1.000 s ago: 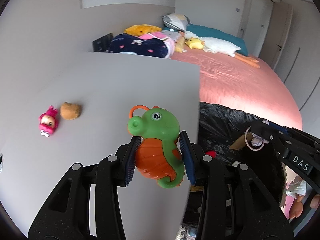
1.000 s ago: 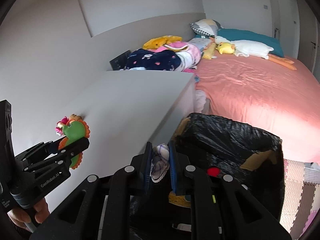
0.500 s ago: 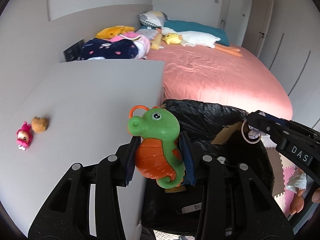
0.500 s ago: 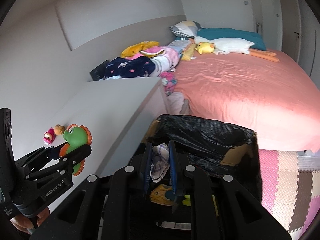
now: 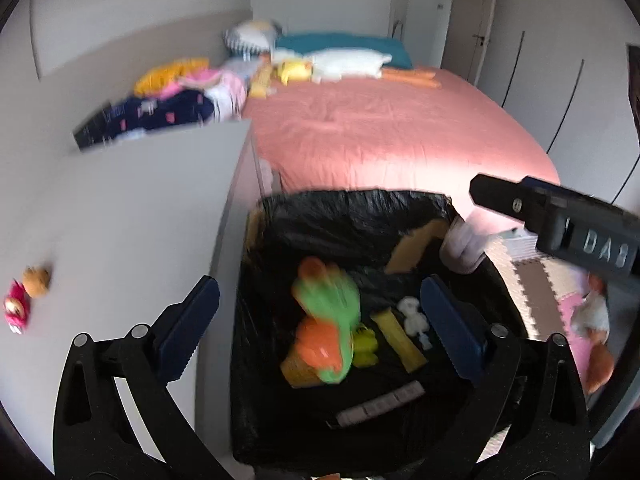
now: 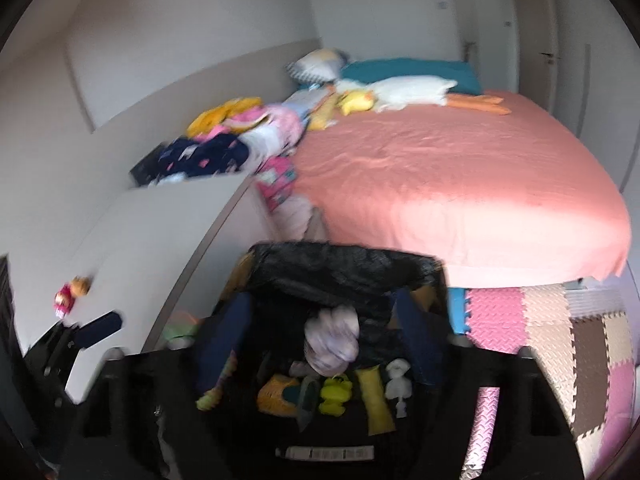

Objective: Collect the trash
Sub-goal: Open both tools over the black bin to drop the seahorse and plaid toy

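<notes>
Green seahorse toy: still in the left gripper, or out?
Out. The seahorse toy is blurred, clear of the opening left gripper, over the black-lined bin.

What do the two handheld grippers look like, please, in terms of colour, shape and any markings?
The left gripper has a black forked frame with silver screw heads and dark blue pads with toothed edges. The right gripper looks the same, though blurred; seen from the left wrist camera, its black side carries the raised letters DAS.

We see a green and orange toy (image 5: pixel 326 322) over the black bin bag (image 5: pixel 352 216), black tongs (image 5: pixel 320 332) with blue pads, a grey bench (image 5: pixel 132 220) on the left, a salmon-pink bed (image 5: pixel 384 136) far off, and pink, cream and brown floor mats (image 6: pixel 560 332) on the right.
</notes>
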